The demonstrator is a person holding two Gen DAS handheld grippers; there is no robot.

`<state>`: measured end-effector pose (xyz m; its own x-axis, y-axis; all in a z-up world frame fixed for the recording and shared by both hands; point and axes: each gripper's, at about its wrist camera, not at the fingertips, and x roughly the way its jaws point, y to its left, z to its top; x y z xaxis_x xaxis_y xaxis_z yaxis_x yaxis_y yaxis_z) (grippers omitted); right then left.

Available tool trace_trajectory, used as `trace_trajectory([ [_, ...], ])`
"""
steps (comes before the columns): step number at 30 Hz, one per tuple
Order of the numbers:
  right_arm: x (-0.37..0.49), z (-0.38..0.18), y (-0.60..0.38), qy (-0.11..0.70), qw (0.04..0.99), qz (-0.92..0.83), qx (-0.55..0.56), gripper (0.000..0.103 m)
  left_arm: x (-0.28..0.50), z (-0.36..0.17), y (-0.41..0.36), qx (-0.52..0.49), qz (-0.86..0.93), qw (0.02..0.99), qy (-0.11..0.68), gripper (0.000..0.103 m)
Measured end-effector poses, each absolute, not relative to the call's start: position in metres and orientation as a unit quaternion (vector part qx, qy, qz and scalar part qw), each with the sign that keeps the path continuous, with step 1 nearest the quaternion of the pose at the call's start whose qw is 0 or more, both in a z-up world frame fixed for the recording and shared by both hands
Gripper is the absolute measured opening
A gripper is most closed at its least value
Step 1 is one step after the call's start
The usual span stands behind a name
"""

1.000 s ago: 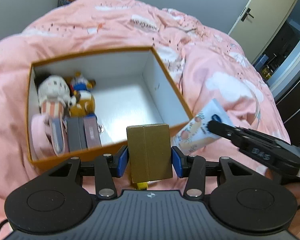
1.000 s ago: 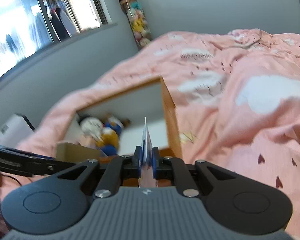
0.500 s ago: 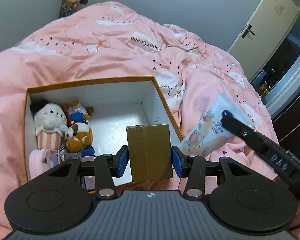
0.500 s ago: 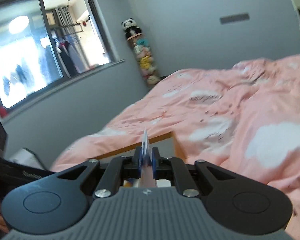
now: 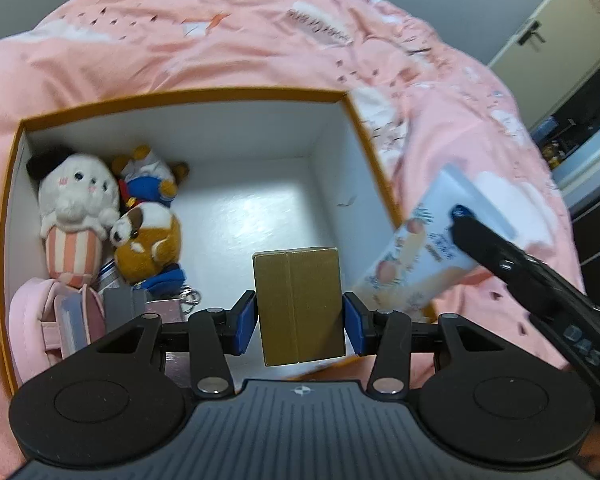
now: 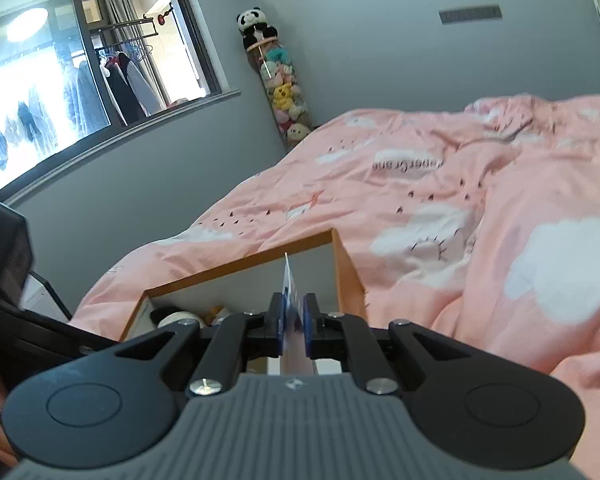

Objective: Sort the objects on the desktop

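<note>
My left gripper (image 5: pixel 299 322) is shut on a small gold cardboard box (image 5: pixel 299 304) and holds it above the near right part of an open orange box with a white inside (image 5: pixel 364 148). That box holds plush toys (image 5: pixel 76 208), a pink pouch (image 5: pixel 48 324) and small flat cases at its left side. My right gripper (image 6: pixel 292 322) is shut on a white tube with peach print (image 5: pixel 424 256), seen edge-on in the right wrist view (image 6: pixel 290 284), just right of the orange box's wall (image 6: pixel 346 276).
The orange box sits on a bed with a rumpled pink quilt (image 5: pixel 228 40). A grey wall, a window (image 6: pixel 60 80) and a tall column of plush toys (image 6: pixel 280 92) stand beyond the bed. A door (image 5: pixel 548 44) is at the far right.
The left gripper has moved forward over the orange box, with the gold box now above its floor. The right gripper with the tube has tilted down and come closer to the box's right wall.
</note>
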<state>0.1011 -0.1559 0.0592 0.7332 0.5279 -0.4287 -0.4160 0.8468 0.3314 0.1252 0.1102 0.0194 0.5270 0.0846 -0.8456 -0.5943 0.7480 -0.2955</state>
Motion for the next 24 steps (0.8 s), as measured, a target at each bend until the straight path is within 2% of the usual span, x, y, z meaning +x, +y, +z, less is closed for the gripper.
trace_trajectory([
  [11, 0.104, 0.048, -0.151, 0.282, 0.920, 0.253, 0.101, 0.010, 0.141, -0.015, 0.115, -0.283, 0.289, 0.756, 0.515, 0.053],
  [19, 0.107, 0.045, -0.147, 0.290, 0.918, 0.254, 0.096, 0.010, 0.165, -0.020, 0.119, -0.260, 0.272, 0.717, 0.587, 0.053],
  [24, 0.106, 0.045, -0.147, 0.290, 0.918, 0.253, 0.095, 0.010, 0.170, -0.029, 0.127, -0.282, 0.273, 0.688, 0.610, 0.053],
])
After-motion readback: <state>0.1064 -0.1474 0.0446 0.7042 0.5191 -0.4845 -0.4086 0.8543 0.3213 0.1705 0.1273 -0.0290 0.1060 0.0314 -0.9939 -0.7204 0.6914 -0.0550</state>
